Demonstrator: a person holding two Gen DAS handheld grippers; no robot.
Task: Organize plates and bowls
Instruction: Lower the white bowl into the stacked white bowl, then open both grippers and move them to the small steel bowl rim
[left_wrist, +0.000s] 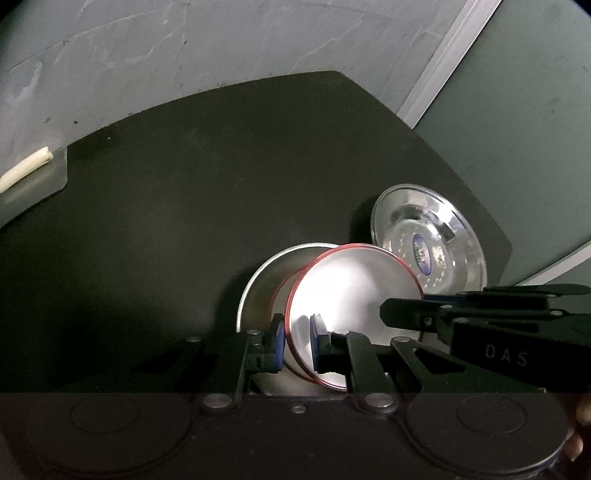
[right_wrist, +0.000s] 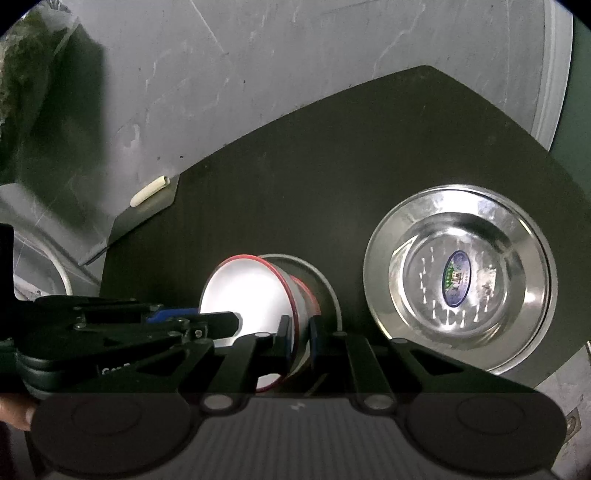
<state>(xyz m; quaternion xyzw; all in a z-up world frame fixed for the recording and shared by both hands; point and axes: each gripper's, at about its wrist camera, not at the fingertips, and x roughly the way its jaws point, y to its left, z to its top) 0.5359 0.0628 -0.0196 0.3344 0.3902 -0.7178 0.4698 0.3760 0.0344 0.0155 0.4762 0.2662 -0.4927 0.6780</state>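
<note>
Left wrist view: both tongs, left (left_wrist: 297, 341) and right (right_wrist: 299, 339), pinch the red-rimmed bowl's (left_wrist: 351, 291) rim.

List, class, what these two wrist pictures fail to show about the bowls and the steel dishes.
- Red-rimmed bowl: its lower edge, left wrist view, hidden by the left gripper.
- Steel plate beneath it: mostly covered by the bowl in both views.
- Steel dish: sticker text too small.
- Dish at far left: cut off by the other gripper, right wrist view.
</note>
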